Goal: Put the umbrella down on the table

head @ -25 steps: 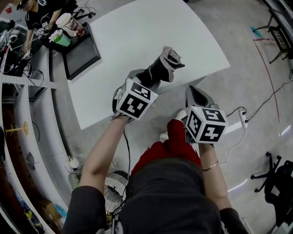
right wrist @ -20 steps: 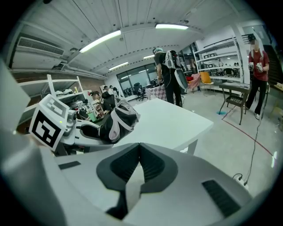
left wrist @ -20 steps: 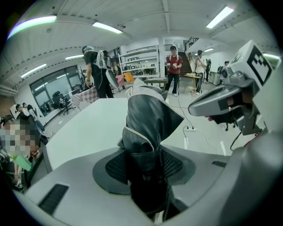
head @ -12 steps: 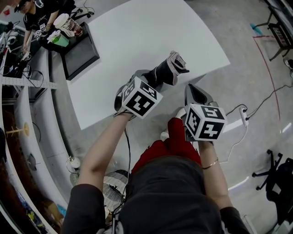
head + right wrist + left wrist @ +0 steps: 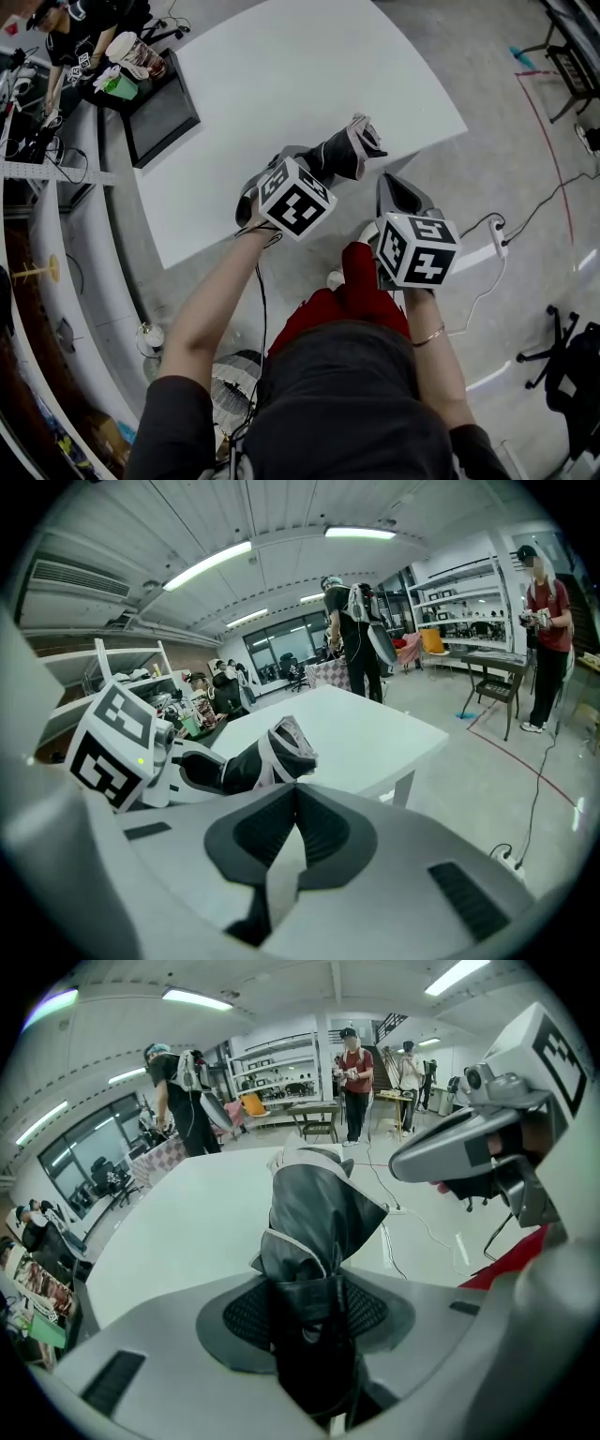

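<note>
A folded black umbrella (image 5: 339,152) with pale grey trim hangs tilted over the near edge of the white table (image 5: 281,66). My left gripper (image 5: 314,161) is shut on its black lower end. In the left gripper view the umbrella (image 5: 317,1215) rises from between the pads (image 5: 246,1314), its bunched cloth pointing at the table (image 5: 178,1232). My right gripper (image 5: 390,184) is off the table's front edge, to the umbrella's right, jaws shut with nothing in them. The right gripper view shows its own jaws (image 5: 294,801) closed and the umbrella (image 5: 255,757) to their upper left.
A dark tray (image 5: 161,111) with cups and a green thing sits at the table's far left corner, a person (image 5: 80,33) beside it. A power strip (image 5: 498,240) and cables lie on the floor at right. A black chair (image 5: 570,367) stands lower right. People stand beyond the table.
My left gripper has shifted a little to the right and lower with the umbrella, whose head now lies closer over the table's near edge. The right gripper has kept still.
</note>
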